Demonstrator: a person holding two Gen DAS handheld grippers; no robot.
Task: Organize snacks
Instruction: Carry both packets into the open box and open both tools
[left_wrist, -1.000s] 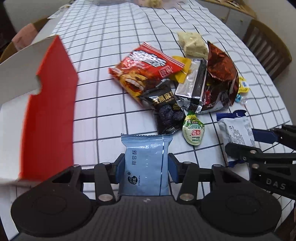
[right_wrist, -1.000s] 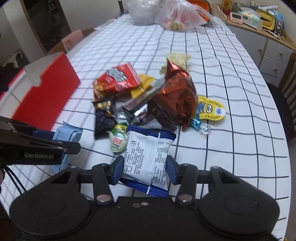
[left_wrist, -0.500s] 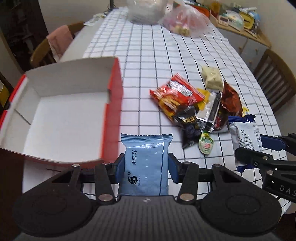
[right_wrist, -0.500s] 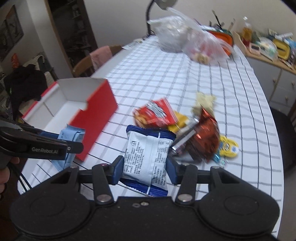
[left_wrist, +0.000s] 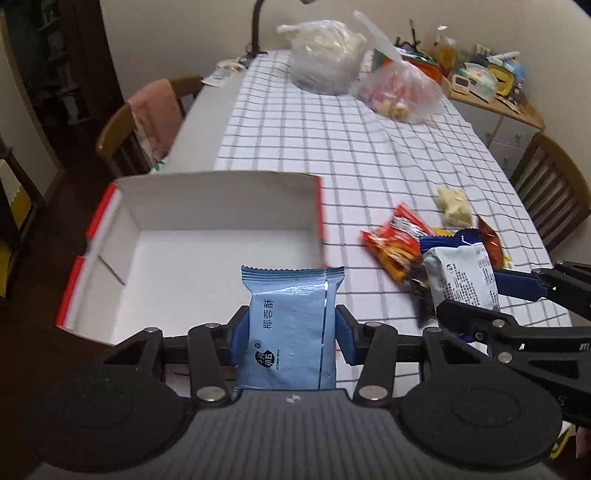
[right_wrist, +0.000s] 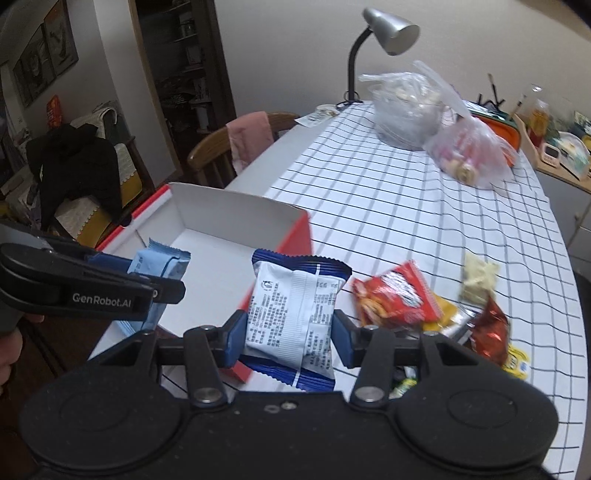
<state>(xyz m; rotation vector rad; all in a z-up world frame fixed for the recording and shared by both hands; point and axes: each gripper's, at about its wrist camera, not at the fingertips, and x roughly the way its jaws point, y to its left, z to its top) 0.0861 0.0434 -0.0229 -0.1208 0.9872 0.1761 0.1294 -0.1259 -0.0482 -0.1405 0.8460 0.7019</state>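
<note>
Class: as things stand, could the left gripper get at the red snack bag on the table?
Probably not. The left gripper is already shut on a light blue packet, and the right gripper with its white packet hangs before the red snack bag.

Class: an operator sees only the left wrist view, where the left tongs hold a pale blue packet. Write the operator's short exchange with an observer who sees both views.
Operator: My pale blue packet looks held. Do the right tongs grip theirs on both sides?
Observer: Yes. The right wrist view shows both pads pressed against the sides of the white and blue packet.
Operator: I see only a lamp stem at the table's far end. What tops it?
Observer: A silver cone shade.
</note>
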